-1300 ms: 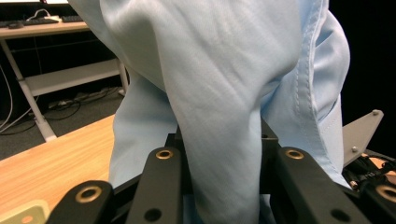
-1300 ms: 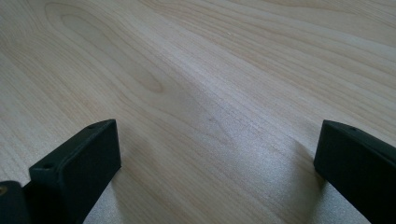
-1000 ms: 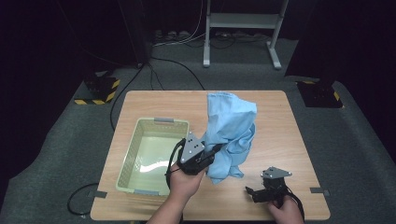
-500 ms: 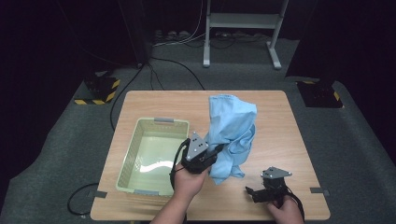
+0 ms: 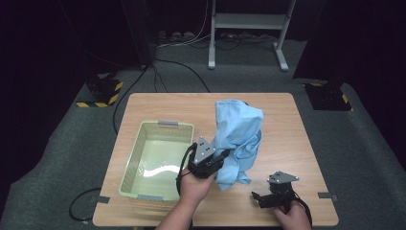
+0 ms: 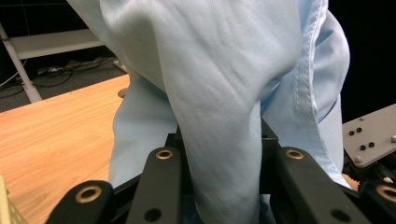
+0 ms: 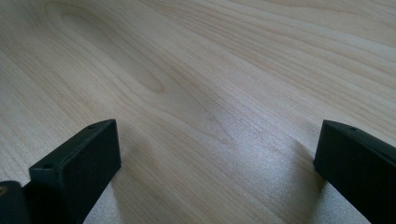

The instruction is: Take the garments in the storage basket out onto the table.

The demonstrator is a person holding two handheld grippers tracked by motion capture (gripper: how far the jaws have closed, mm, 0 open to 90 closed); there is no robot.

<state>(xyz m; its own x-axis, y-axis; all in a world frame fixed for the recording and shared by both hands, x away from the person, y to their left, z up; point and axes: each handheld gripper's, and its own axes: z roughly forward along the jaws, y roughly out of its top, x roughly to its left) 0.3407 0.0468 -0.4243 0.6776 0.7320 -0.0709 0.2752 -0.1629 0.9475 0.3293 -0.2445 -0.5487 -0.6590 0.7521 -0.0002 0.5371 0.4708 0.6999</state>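
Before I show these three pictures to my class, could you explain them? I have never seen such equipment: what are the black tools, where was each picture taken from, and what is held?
A person holds a two-jaw gripper in each hand. The high view looks down on a wooden table. The other two come from cameras riding on each gripper. The left gripper is shut on a light blue cloth, lifted beside a pale green bin; its own view shows the fabric pinched between the jaws. The right gripper rests open near the table's front edge, holding nothing.

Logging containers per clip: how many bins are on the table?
1: a pale green bin at the table's left, beside the left gripper holding blue cloth.
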